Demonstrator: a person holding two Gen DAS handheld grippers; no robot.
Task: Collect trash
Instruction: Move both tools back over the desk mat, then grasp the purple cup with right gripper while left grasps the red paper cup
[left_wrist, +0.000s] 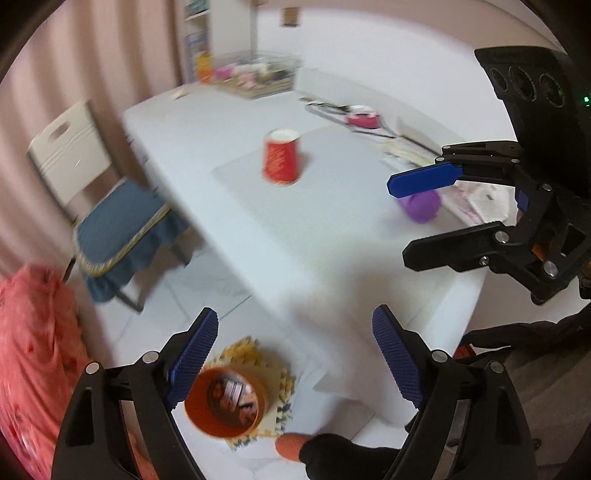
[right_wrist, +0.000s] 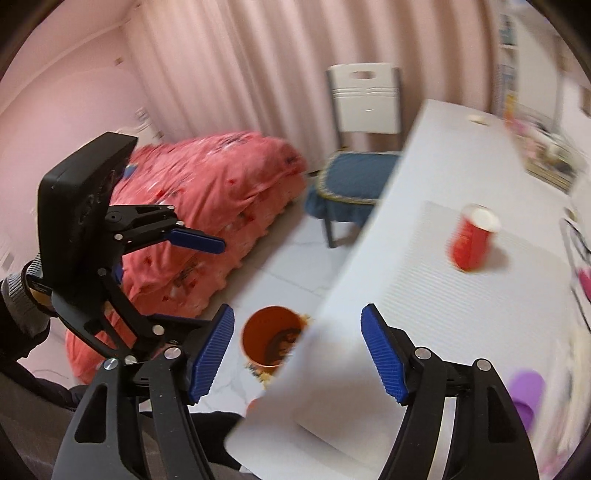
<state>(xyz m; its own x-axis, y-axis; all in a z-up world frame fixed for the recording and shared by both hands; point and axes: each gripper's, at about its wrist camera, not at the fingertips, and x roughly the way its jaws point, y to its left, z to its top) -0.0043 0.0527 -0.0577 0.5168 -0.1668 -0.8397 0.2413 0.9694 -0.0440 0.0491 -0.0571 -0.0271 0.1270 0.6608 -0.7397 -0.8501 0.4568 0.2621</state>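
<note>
An upturned red paper cup (left_wrist: 281, 157) (right_wrist: 472, 240) stands on a grey mat (left_wrist: 332, 214) on the white table (left_wrist: 177, 122) (right_wrist: 406, 295). A purple object (left_wrist: 421, 206) (right_wrist: 526, 391) lies near the table's right side. On the floor by the table corner sits an orange bin (left_wrist: 225, 402) (right_wrist: 271, 339) with wrappers inside. My left gripper (left_wrist: 295, 358) (right_wrist: 210, 282) hangs open and empty above the bin and the table edge. My right gripper (right_wrist: 298, 354) (left_wrist: 417, 218) is open and empty over the table corner, just in front of the purple object.
A white folding chair with a blue cushion (left_wrist: 110, 206) (right_wrist: 354, 173) stands at the table's far side. Pink bedding (left_wrist: 33, 350) (right_wrist: 207, 206) fills the floor beyond the bin. A foam puzzle mat (left_wrist: 258, 354) lies under the bin. Clutter and a pink bowl (left_wrist: 364, 118) crowd the table's back.
</note>
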